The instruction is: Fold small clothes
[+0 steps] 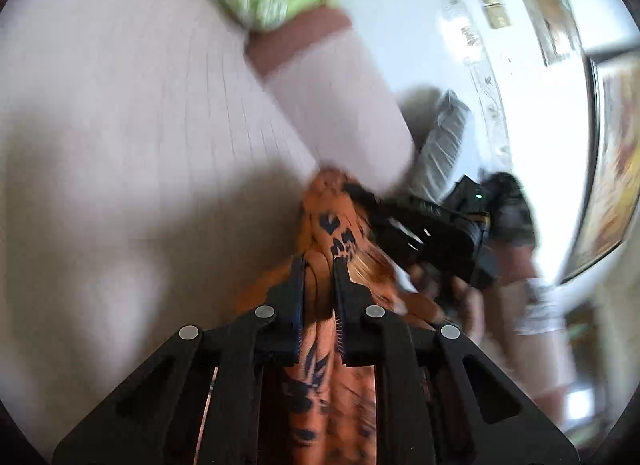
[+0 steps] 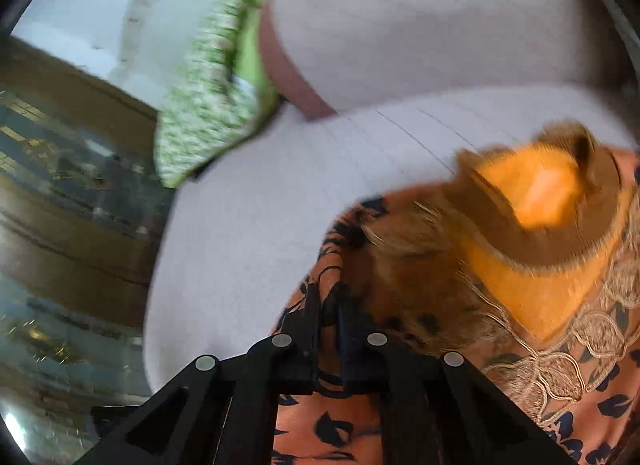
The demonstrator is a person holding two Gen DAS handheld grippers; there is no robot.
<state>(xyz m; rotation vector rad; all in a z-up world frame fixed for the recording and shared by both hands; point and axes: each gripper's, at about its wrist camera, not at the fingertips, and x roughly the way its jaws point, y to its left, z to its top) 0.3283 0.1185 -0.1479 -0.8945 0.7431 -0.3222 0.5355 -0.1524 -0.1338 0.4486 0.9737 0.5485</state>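
- While both views are smearing with motion, the left tongs (image 1: 319, 261) are pinching a bunched fold of the orange garment (image 1: 332, 385), the jaws standing nearly together with cloth between them.
- The right tongs (image 2: 329, 297) are sitting almost closed at the orange garment's (image 2: 320, 429) edge; a dark-printed fold is showing between the jaws.
- The garment is lying on a pale ribbed bedspread (image 2: 248, 233), spreading toward 4 o'clock in the right view, its far end running out of frame.
- A green patterned cloth (image 2: 204, 105) is blurring at 11 o'clock.
- A black device (image 1: 440, 233) at 3 o'clock in the left view is too blurred to make out clearly.
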